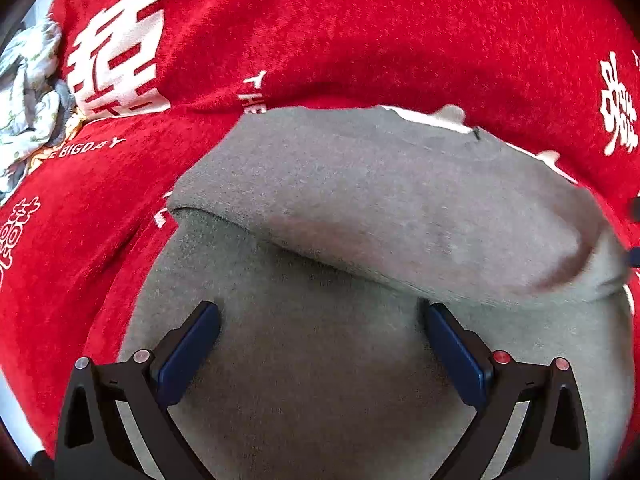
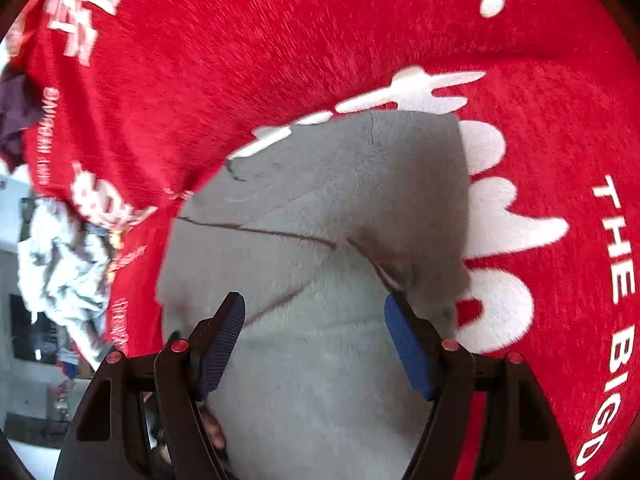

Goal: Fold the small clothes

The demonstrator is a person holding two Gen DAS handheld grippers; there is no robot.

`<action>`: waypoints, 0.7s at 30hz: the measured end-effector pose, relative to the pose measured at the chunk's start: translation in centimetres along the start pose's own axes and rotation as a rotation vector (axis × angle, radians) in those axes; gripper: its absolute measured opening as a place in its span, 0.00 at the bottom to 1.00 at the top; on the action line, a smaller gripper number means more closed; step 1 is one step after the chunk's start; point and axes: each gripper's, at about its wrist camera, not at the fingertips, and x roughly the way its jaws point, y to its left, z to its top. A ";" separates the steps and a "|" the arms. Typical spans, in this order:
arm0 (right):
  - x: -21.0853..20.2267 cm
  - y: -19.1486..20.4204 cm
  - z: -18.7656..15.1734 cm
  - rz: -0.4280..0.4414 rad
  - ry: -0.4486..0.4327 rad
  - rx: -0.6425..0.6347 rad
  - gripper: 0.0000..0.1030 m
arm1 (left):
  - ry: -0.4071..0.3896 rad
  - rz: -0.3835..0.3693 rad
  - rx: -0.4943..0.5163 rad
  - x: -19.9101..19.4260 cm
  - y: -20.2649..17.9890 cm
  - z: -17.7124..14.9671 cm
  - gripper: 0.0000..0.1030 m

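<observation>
Grey garment [image 1: 360,208] lies folded beneath both open tongs.

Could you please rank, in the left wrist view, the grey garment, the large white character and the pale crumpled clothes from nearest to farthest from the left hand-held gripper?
1. Grey garment, under the left hand-held gripper.
2. White character, upper left.
3. Crumpled clothes, far left edge.

A red cloth [image 1: 360,32] with white lettering (Chinese characters, "THE BIGDAY") covers the surface, lit brightly. At the right view's left edge, a pale wall [image 2: 10,208] and a dark opening [image 2: 28,336] show, blurred.
</observation>
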 end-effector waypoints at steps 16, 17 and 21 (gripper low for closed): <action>5.1 6.8 -0.3 -0.359 0.124 -0.476 0.52 | 0.044 -0.100 0.080 -3.0 -4.1 5.6 0.99; 4.5 6.5 -0.9 -0.347 0.129 -0.482 0.52 | 0.069 -0.088 0.084 -2.3 -4.1 5.8 0.99; 1.6 4.9 -4.6 -0.268 0.171 -0.479 0.52 | 0.325 -0.081 0.083 2.1 -2.8 3.5 0.98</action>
